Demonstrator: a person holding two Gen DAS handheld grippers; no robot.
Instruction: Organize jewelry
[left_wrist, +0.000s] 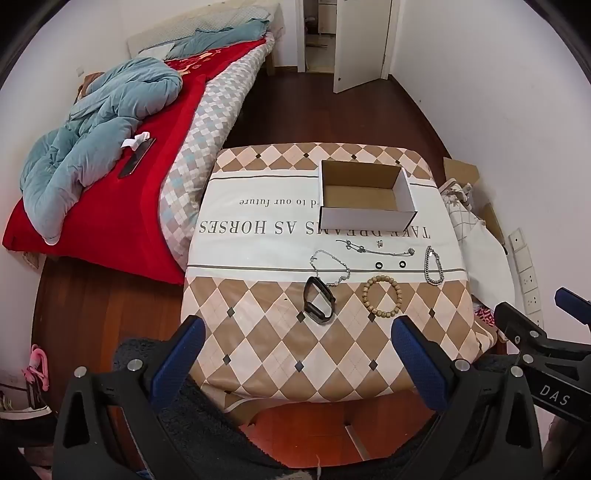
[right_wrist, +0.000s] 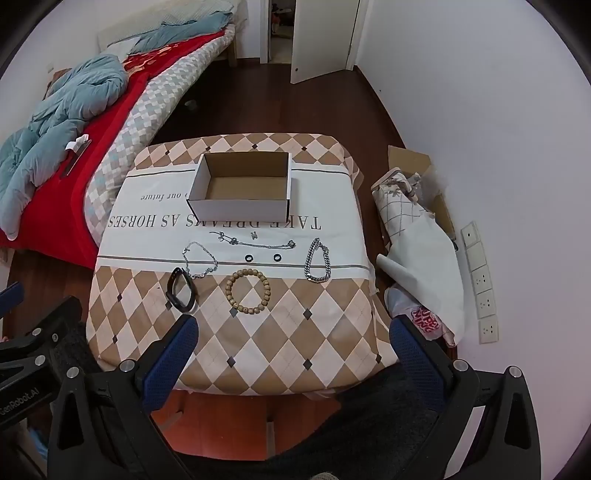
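Step in hand: none begun; all jewelry lies loose on the cloth-covered desk (right_wrist: 258, 332).

- Cardboard box (right_wrist: 242, 184): empty, toward far edge.
- Wooden bead bracelet (right_wrist: 247, 291), black band (right_wrist: 181, 290), silver chain bracelet (right_wrist: 317, 264): between box and near edge.
- Left gripper (left_wrist: 297, 354), right gripper (right_wrist: 293, 354): fingers spread, holding nothing, at near edge.

Next move likely calls for descending on one piece.

Ahead of the left claw (left_wrist: 297, 341), a black wristband (left_wrist: 318, 300) lies nearest, a wooden bead bracelet (left_wrist: 382, 298) just right. Beyond lie silver chains (left_wrist: 433, 266) and two black rings (left_wrist: 390, 264), then an open cardboard box (left_wrist: 365, 195).
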